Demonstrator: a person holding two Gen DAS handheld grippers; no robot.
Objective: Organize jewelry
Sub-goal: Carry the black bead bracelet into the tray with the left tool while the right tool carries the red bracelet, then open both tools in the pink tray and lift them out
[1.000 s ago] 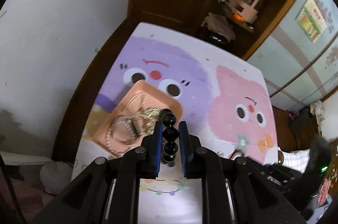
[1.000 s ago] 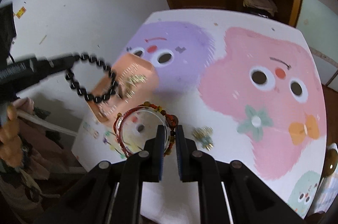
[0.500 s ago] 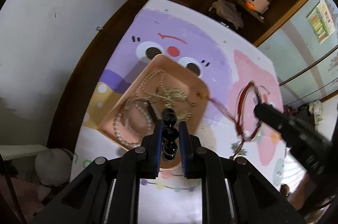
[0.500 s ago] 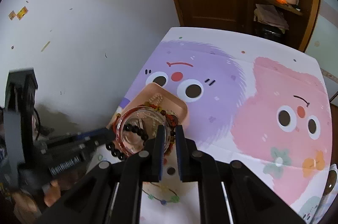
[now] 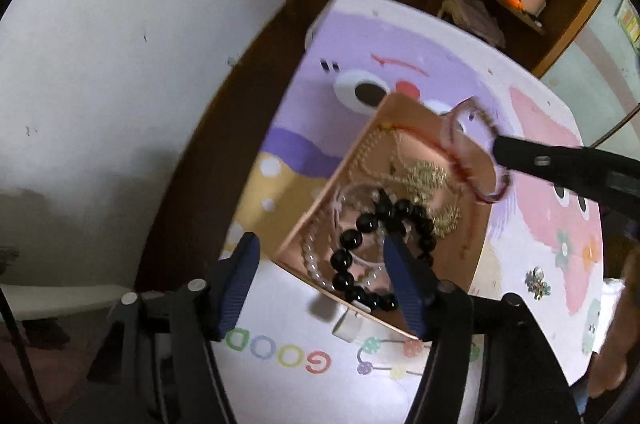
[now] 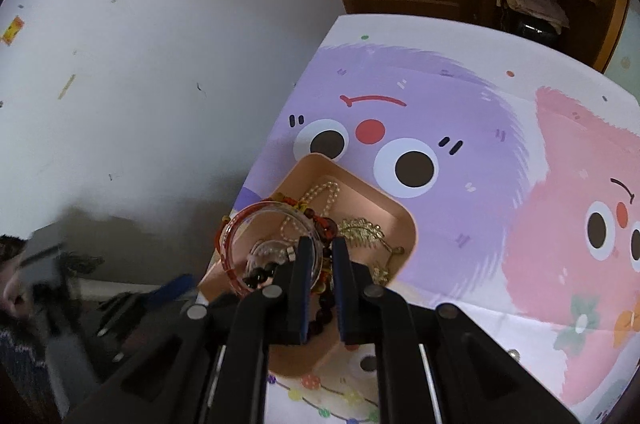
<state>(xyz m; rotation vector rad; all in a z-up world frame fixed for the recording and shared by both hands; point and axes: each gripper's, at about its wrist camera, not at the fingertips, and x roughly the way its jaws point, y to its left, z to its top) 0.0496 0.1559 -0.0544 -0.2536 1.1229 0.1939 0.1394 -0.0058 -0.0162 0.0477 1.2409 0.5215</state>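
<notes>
Left wrist: left hand-held gripper (image 5: 320,256) has spread wide; black bead bracelet (image 5: 384,244) now lies in the peach tray (image 5: 320,224). Right wrist: right hand-held gripper (image 6: 320,256) pinches red bangle (image 6: 256,248) over that tray on the bench (image 6: 480,104).

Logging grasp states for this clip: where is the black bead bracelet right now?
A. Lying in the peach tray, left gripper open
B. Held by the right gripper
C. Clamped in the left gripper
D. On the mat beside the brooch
A: the black bead bracelet lies in the peach tray, with the left gripper spread wide around it.
</notes>
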